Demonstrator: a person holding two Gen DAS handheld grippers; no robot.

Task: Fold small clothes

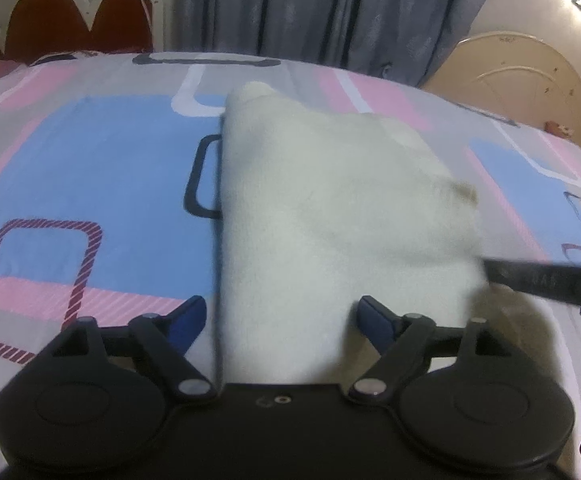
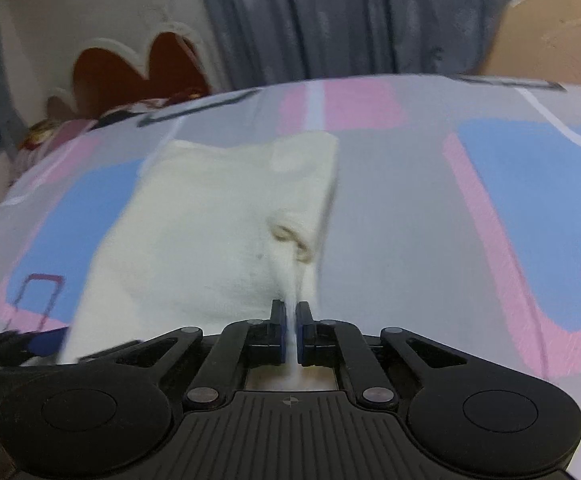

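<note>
From the left wrist camera, the white garment point(image 1: 330, 208) lies on the bed point(image 1: 90, 168), folded into a long panel with a straight edge on its left side. The left gripper point(image 1: 280, 322) hovers over the near end with its blue fingers point(image 1: 188, 316) spread wide on either side of the cloth and not pressing it — probably free to take a fresh hold. A dark bar at the right edge looks like part of the right gripper point(image 1: 546, 280), reaching the garment's near right corner.

From the right wrist camera, the same garment point(image 2: 210, 220) lies flat on the patterned bed point(image 2: 410, 220). The right gripper point(image 2: 289, 330) has its fingers point(image 2: 278, 328) pressed together on a thin ridge of white fabric at the near right edge — the cloth puckers toward the pinch, seemingly so that this edge can be lifted and carried over for the next fold.
</note>
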